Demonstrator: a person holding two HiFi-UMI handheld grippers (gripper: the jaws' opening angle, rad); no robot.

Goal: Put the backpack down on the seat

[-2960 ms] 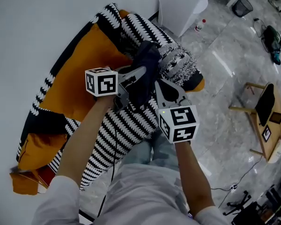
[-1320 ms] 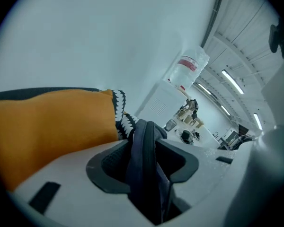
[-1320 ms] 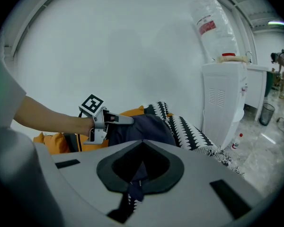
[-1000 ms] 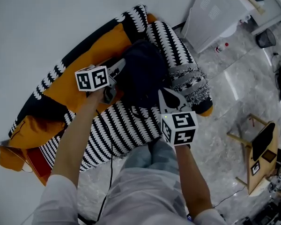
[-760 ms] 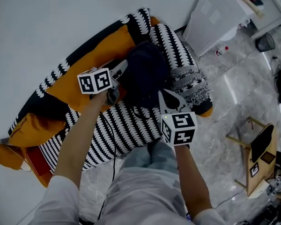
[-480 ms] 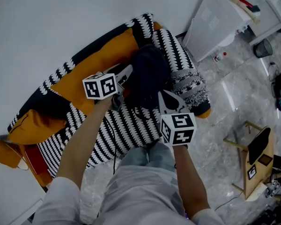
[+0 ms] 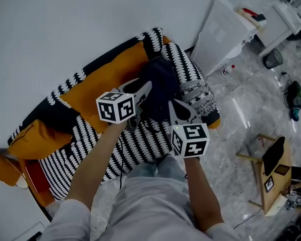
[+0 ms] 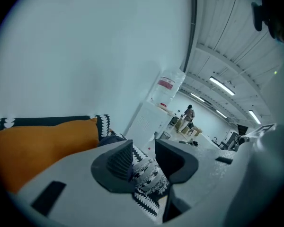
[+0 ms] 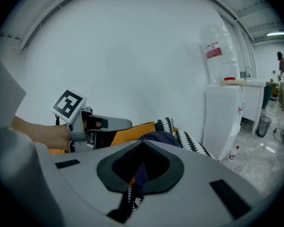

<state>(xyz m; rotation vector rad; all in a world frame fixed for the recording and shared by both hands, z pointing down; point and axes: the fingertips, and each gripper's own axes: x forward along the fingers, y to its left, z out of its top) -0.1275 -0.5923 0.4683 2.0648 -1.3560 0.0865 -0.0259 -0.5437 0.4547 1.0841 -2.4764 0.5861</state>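
Observation:
The dark navy backpack (image 7: 160, 84) lies on the striped seat (image 7: 140, 139) of an orange and black-and-white sofa, against the patterned armrest (image 7: 195, 92). My left gripper (image 7: 145, 88) hovers at the backpack's left side. In the left gripper view its jaws (image 8: 149, 159) stand apart and are closing, with nothing between them; a bit of the backpack (image 8: 111, 138) shows behind. My right gripper (image 7: 172, 105) sits at the backpack's near edge. In the right gripper view it (image 9: 141, 174) is shut on a thin dark backpack strap (image 9: 142, 170), with the backpack (image 9: 158, 137) just beyond.
The sofa stands against a white wall. A white cabinet (image 7: 220, 34) stands right of the armrest, with a small bottle (image 7: 233, 67) on the floor beside it. A wooden chair (image 7: 271, 164) is on the marble floor at right. A bin (image 7: 272, 58) is farther off.
My left gripper has drawn back from the backpack's left side toward me and its jaws have narrowed a little. The right gripper has stayed put at the backpack's near edge.

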